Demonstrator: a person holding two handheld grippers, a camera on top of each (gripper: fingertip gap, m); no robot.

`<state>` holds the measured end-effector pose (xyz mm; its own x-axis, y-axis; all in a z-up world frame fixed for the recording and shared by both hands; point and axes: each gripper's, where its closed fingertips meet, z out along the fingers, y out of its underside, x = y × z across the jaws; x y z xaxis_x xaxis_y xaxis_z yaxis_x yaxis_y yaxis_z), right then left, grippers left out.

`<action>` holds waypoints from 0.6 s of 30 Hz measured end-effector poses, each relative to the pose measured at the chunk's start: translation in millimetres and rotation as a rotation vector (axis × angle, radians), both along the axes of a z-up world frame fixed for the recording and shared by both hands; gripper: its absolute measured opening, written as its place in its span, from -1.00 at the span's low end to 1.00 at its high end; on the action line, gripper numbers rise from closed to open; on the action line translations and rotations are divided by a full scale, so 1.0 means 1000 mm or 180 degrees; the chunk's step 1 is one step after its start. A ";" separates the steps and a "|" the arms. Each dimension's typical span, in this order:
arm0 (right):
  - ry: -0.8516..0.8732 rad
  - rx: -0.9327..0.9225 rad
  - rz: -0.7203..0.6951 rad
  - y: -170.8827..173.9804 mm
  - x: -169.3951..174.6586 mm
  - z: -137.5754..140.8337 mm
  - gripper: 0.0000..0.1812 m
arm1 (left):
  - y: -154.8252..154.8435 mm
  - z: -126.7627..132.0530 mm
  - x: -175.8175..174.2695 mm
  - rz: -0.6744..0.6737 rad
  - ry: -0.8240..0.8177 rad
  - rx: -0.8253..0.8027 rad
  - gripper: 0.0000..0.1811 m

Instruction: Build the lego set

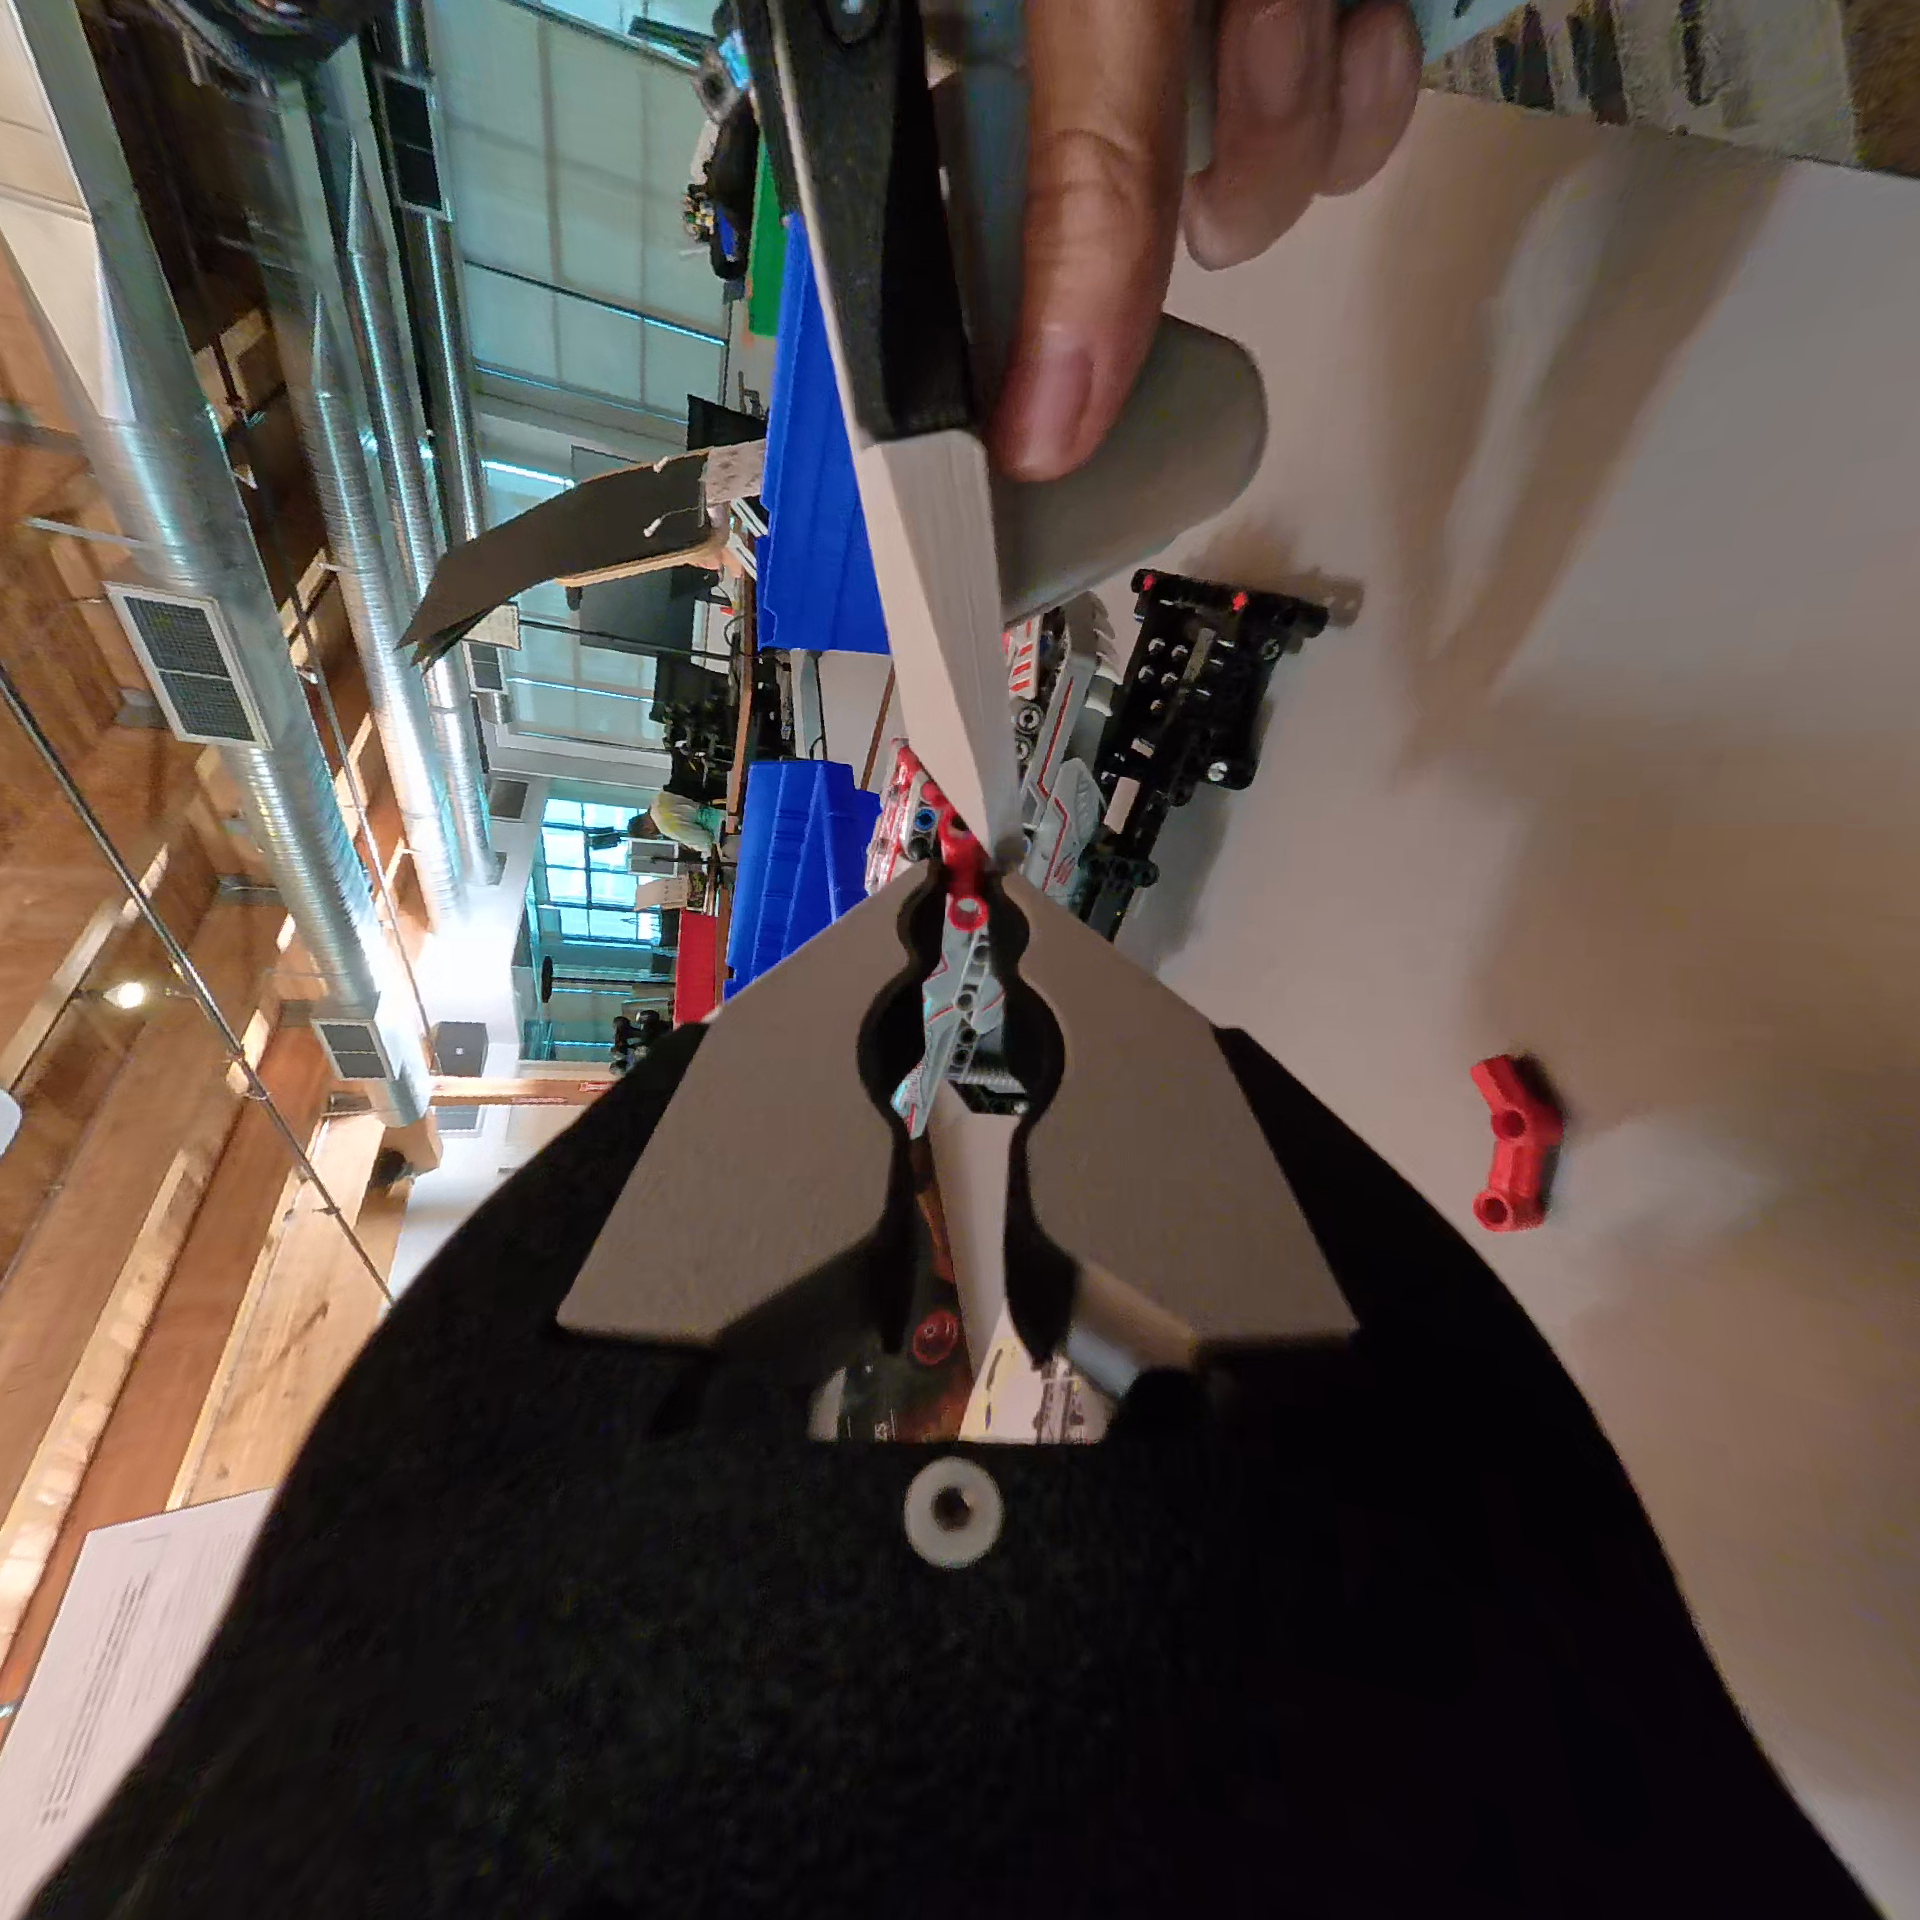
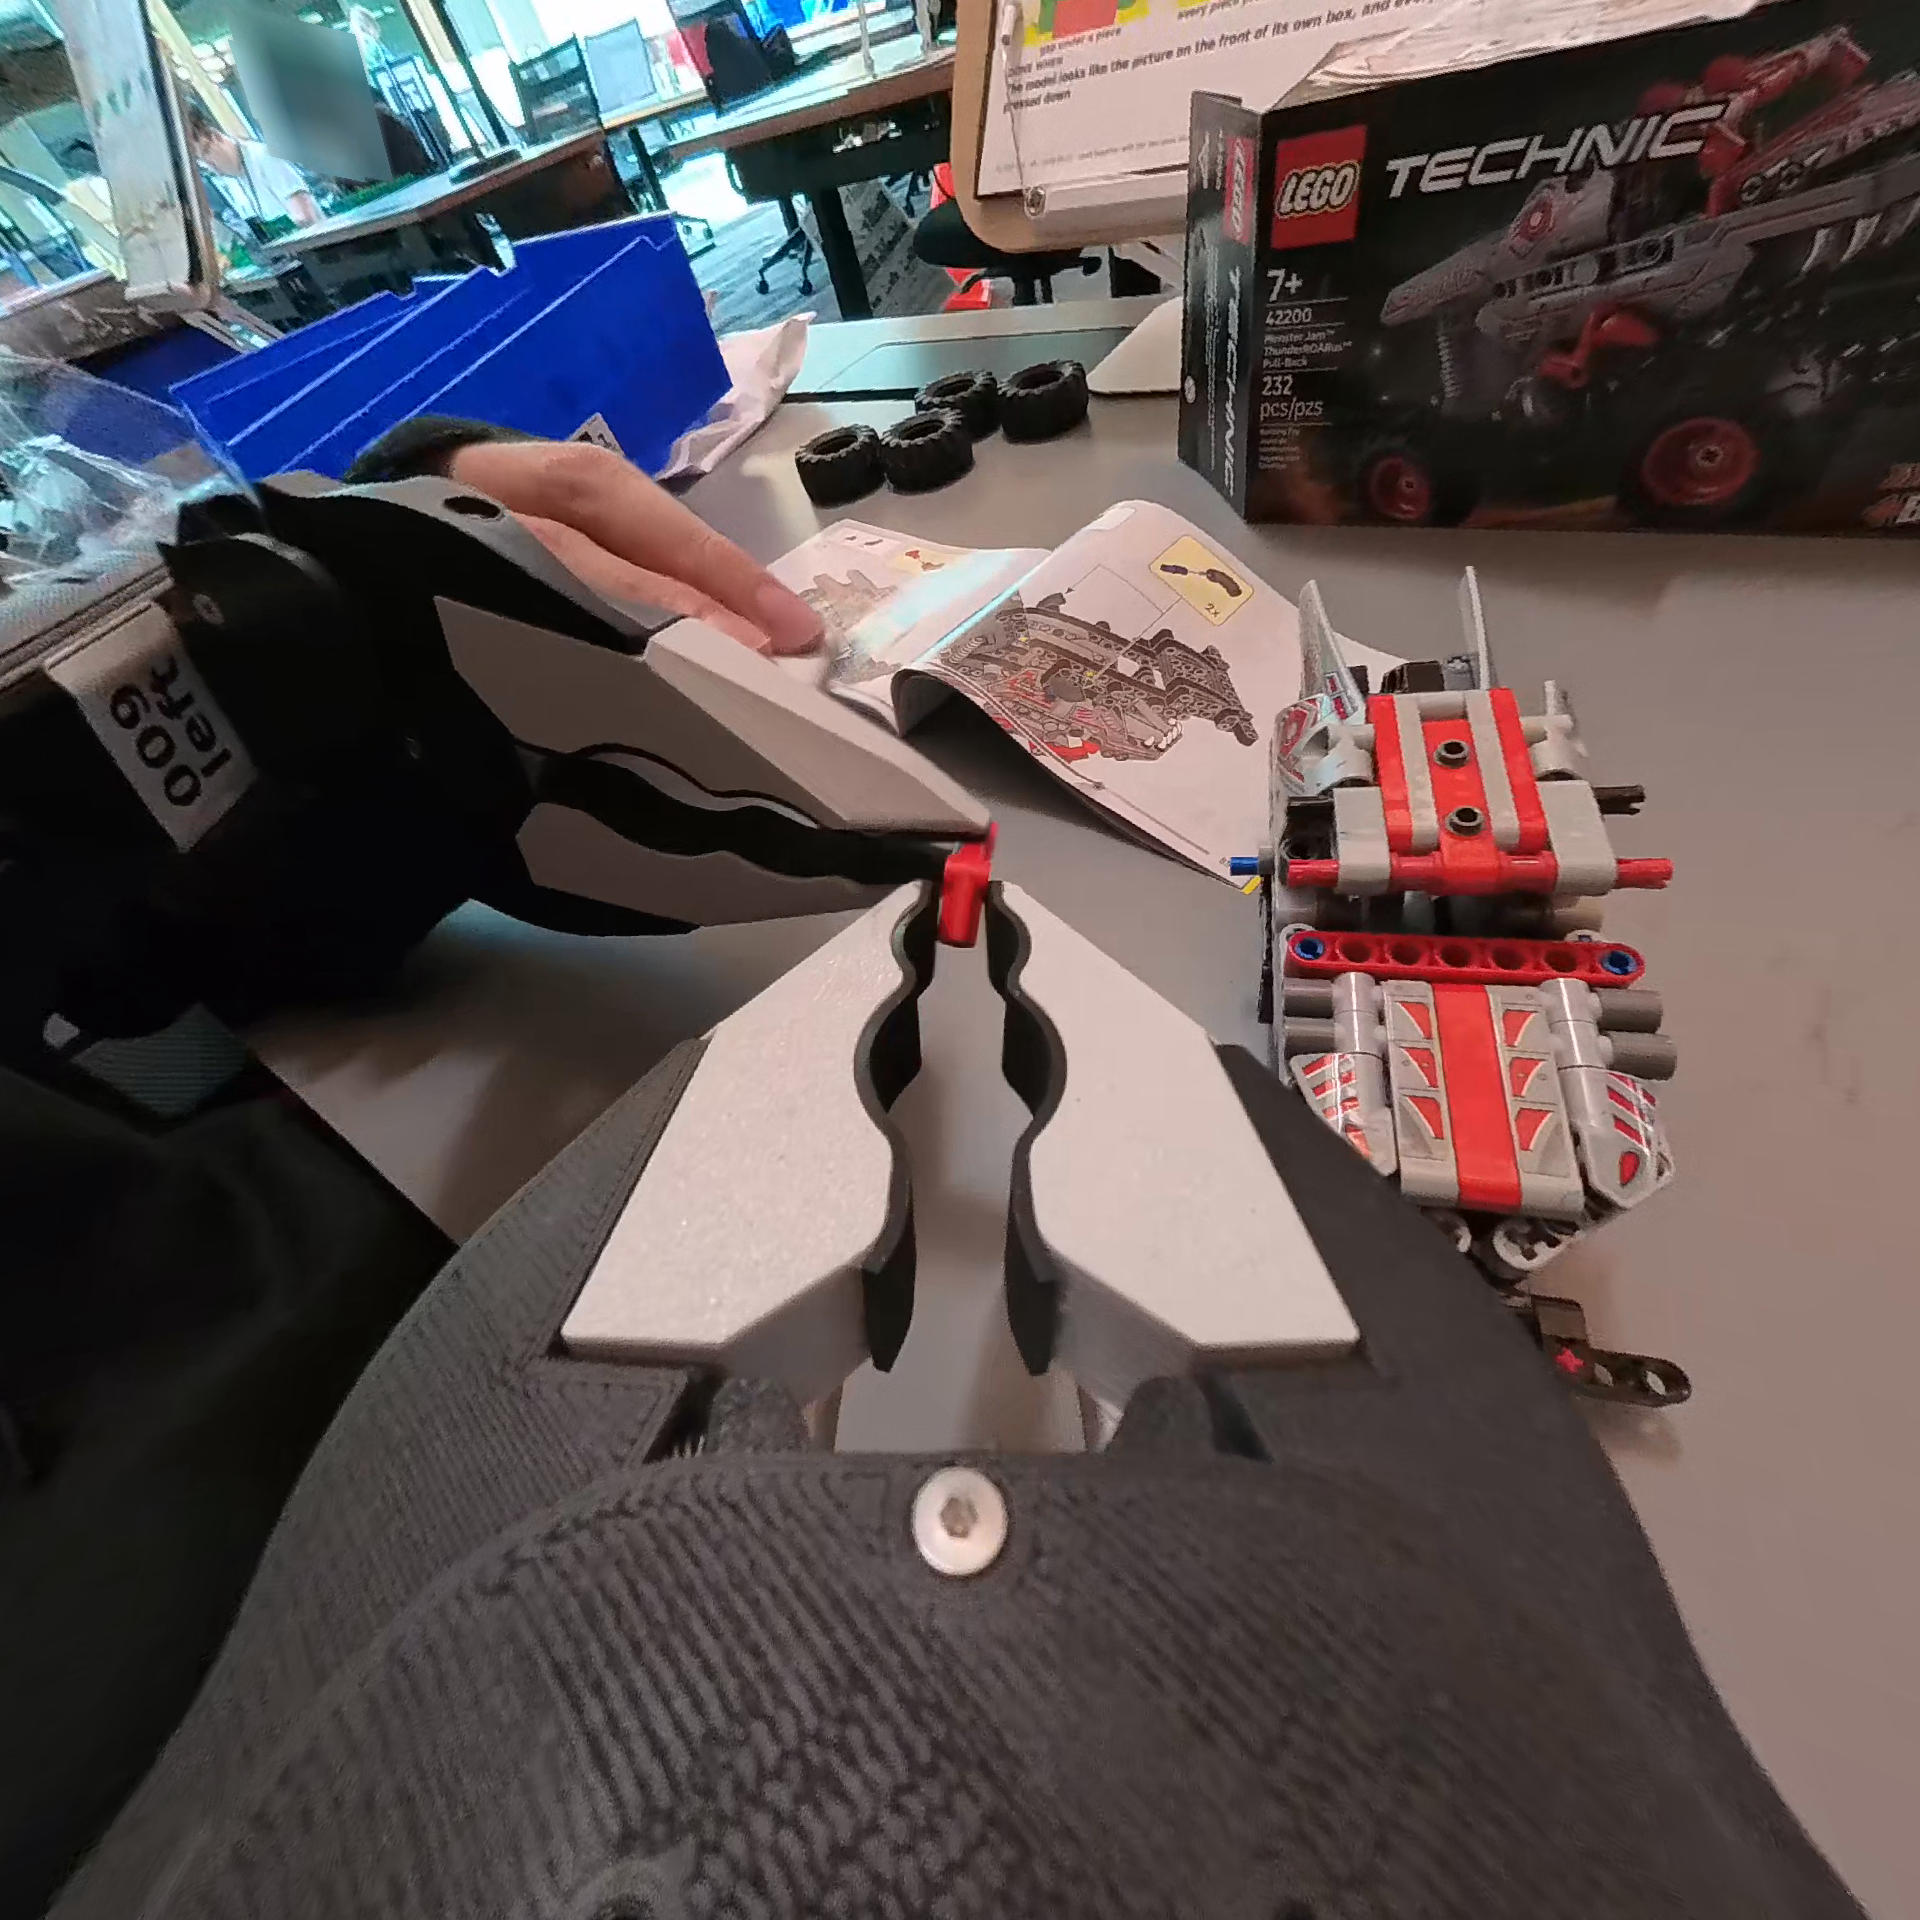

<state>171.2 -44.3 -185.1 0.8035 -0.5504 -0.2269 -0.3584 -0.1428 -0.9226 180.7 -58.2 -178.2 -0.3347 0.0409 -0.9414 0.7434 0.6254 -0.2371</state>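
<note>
Gripping point: small red connector piece (image 2: 962, 896) sits at the tips of both grippers, above the grey table (image 2: 1714, 665).
Right gripper (image 2: 958, 914): jaws nearly closed, pinching the lower part of the red piece at the very tips.
Left gripper (image 2: 961, 840): comes in from the left, turned on its side; jaws closed down on the upper end of the same piece.
Left wrist view: red piece (image 1: 964, 883) seen in the tip gap of the left gripper (image 1: 966, 878), right gripper's fingers (image 1: 935, 623) meeting it from above.
Truck model (image 2: 1455, 935): red and grey, on the table just right of the grippers.
Spare red connector (image 1: 1515, 1143): loose on the table, apart from the model.
Instruction booklet (image 2: 1049, 665): open, behind the grippers.
Tyres (image 2: 940, 426): four black, grouped further back.
Set box (image 2: 1558, 301): upright, back right.
Blue bins (image 2: 468, 353): back left; contents cannot be seen.
</note>
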 end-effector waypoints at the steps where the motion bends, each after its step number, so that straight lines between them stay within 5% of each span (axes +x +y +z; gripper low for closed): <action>1: -0.0019 -0.0016 0.0031 0.001 -0.001 0.000 -0.88 | 0.000 0.000 0.002 0.0009 0.0027 -0.0023 -0.95; 10: -0.0260 -0.0134 -0.0106 -0.007 0.008 0.003 -0.79 | 0.000 0.011 0.019 0.0049 -0.0189 -0.0179 -0.96; 18: -0.0308 -0.0121 -0.0335 -0.018 0.021 0.001 -0.94 | -0.014 0.009 0.025 -0.0019 -0.0696 -0.0004 -0.96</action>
